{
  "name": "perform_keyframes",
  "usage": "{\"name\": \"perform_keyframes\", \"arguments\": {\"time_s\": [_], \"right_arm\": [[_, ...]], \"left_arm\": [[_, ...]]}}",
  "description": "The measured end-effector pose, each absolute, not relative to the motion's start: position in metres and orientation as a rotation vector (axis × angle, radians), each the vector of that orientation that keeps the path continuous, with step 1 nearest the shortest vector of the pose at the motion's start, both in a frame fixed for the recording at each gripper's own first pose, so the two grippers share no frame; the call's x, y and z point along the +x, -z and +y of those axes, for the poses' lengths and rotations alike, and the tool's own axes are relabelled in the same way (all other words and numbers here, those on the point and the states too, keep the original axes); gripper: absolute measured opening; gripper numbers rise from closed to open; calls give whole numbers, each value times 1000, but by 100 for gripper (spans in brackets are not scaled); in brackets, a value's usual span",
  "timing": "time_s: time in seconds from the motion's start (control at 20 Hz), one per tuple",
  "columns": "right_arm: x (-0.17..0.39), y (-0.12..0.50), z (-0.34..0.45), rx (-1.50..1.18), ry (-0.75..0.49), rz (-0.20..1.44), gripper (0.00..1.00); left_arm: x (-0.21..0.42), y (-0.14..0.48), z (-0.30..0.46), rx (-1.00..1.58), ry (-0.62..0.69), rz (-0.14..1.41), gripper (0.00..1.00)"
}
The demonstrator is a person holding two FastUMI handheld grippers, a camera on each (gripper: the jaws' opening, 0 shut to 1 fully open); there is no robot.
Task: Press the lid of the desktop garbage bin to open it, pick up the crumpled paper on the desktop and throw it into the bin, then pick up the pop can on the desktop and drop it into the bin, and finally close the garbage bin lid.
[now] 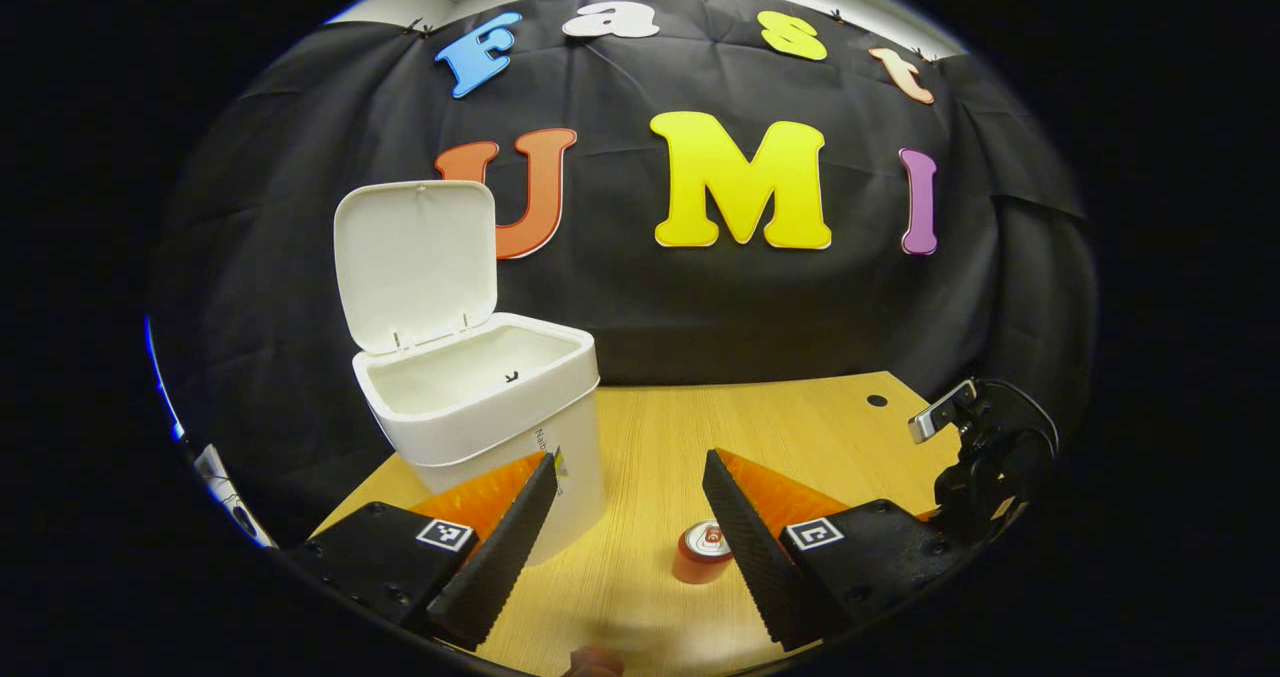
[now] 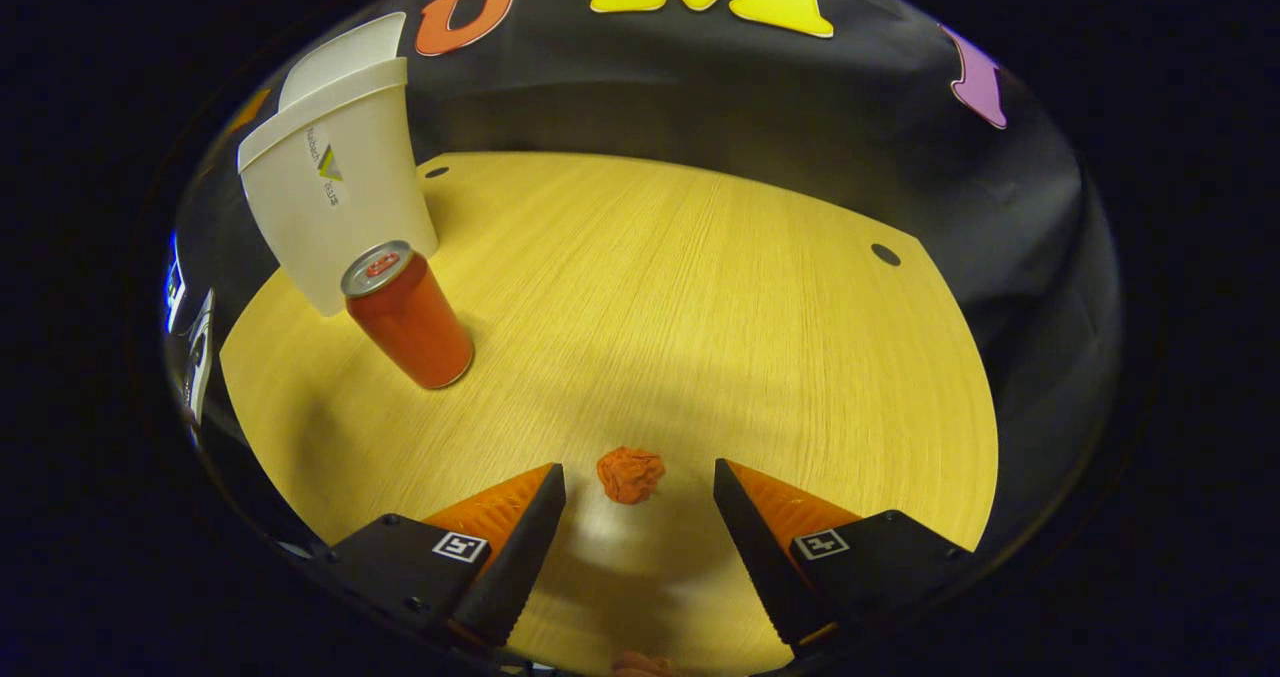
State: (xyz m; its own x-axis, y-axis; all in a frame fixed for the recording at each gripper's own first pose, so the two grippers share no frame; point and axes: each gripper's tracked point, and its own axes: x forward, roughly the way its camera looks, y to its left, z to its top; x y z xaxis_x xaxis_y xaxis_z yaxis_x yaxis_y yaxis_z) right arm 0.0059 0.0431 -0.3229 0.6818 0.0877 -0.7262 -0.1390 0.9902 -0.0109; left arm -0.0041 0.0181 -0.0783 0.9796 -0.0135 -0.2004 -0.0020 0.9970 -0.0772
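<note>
I am holding the right hand-held gripper (image 2: 638, 517) spread just above the crumpled paper (image 2: 630, 474) on the tabletop (image 2: 700, 287). The left hand-held gripper (image 1: 630, 517) is hanging spread near the open garbage bin (image 1: 480, 407), pop can (image 1: 702, 550) beside it.

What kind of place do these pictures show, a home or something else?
Probably a staged recording booth, not a home: black cloth hangs as the wall behind a bare wooden table, with just a white bin, a can and crumpled paper.
</note>
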Motion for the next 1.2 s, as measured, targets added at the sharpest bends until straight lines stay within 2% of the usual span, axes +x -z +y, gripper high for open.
{"name": "perform_keyframes", "arguments": {"time_s": [0.15, 0.35, 0.5, 0.55, 0.6, 0.8, 0.85, 0.9, 1.2], "right_arm": [[8, 343, 40, -86, -123, 887, 93], [11, 353, 46, -69, -165, 952, 75], [17, 352, 50, -75, -190, 978, 73], [21, 353, 52, -81, -187, 982, 65], [26, 353, 55, -84, -190, 990, 62], [31, 349, 61, -80, -212, 1039, 61], [32, 353, 62, -79, -208, 1052, 51], [31, 352, 61, -87, -204, 1064, 46], [29, 349, 67, -118, -248, 1052, 46]], "left_arm": [[-2, 88, 22, -73, -2, 228, 98], [0, 101, 26, -74, -11, 263, 98], [1, 107, 28, -69, -20, 284, 98], [3, 109, 29, -70, -23, 290, 98], [4, 110, 28, -74, -23, 292, 98], [3, 112, 29, -67, -25, 295, 98], [2, 113, 29, -66, -27, 296, 98], [2, 113, 30, -69, -27, 297, 98], [-4, 116, 33, -68, -35, 306, 98]]}}
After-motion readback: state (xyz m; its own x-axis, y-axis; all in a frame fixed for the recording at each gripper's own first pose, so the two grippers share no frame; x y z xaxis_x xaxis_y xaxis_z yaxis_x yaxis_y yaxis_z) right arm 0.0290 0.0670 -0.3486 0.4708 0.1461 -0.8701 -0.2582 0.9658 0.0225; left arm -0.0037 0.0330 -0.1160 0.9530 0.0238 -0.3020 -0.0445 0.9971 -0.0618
